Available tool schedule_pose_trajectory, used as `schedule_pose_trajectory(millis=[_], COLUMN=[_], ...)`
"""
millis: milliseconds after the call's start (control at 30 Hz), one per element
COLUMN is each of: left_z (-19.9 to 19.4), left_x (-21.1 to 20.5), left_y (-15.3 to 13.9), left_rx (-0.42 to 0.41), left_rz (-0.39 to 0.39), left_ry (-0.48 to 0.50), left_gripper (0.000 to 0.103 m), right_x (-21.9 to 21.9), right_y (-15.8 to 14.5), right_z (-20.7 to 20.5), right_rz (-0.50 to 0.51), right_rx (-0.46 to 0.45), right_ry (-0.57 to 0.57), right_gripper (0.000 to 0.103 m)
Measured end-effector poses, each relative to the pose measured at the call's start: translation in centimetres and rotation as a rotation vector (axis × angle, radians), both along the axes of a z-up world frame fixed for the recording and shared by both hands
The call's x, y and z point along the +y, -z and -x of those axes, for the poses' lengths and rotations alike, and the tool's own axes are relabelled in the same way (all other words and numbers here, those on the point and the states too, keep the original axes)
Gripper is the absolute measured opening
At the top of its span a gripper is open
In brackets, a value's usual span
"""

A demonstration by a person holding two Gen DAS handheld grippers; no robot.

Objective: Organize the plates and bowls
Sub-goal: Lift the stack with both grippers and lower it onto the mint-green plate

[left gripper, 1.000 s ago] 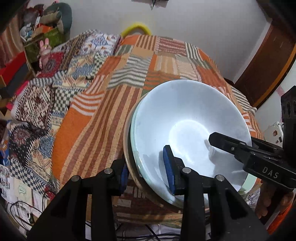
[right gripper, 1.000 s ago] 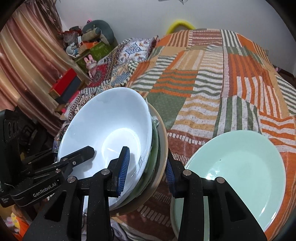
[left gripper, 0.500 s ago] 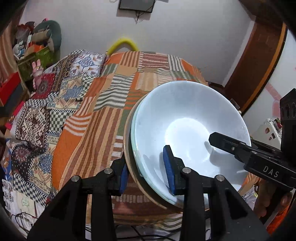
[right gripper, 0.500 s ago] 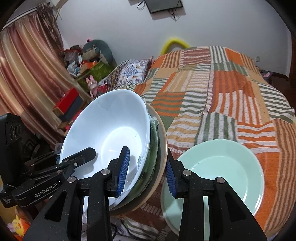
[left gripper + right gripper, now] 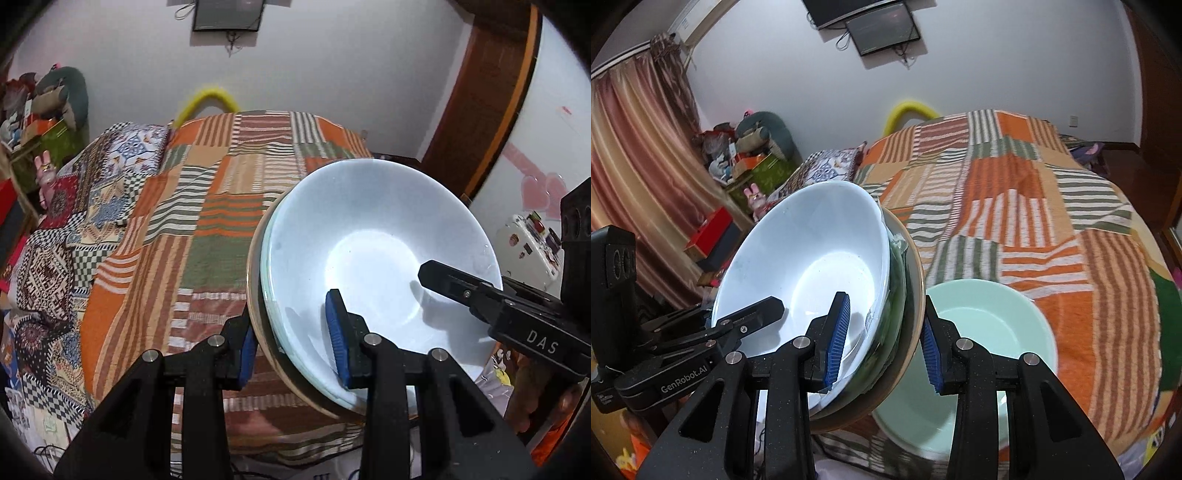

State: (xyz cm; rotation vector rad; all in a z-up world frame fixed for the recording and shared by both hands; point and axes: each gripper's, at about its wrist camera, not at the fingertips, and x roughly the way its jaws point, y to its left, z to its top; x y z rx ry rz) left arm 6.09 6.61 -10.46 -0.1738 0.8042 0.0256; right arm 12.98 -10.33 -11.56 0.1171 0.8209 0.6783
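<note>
Both grippers hold one stack of dishes and it is up in the air now. The left gripper (image 5: 291, 349) pinches the near rim of the stack, one blue pad inside the white bowl (image 5: 373, 251) and one pad under the tan plate (image 5: 258, 295) at the bottom. The right gripper (image 5: 884, 341) pinches the other side of the same stack in the same way, one pad in the bowl (image 5: 812, 273) and one pad behind the tan plate (image 5: 916, 280). Some greenish dishes sit squeezed between the bowl and the tan plate.

A second ago the stack was low, close over the bed (image 5: 207, 206). Now more of the wall and the dark screen (image 5: 882, 29) show, and the bed looks farther down. So the stack has gone up and across a bit. The grips have not changed at all.

A green plate (image 5: 993, 321) lies alone on the bed, just beside the right gripper. It looks smaller now than before.

I think the person is carrying the stack to a new spot. The stack tilts, so the bowl could slide if one hand goes faster than the other.
</note>
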Motion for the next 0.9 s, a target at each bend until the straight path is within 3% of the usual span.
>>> schedule_pose_trajectory(millis=[533,900], left_z=[-2.1,-3.4], left_x=[-5.2,-6.5], left_y=[0.9,2.6], left_rx=[0.041,0.091], left_rz=[-0.011,-0.005], left_ry=[0.108,0.139], left_gripper=[0.035,0.035], right_x=[-5.2,-6.8], right_y=[0.5,1.8], right_z=[0.1,0.0], right_rz=[-0.002,0.014], right_rx=[0.010,0.047], right_ry=[0.106,0.136], right_gripper=[0.034,0.034])
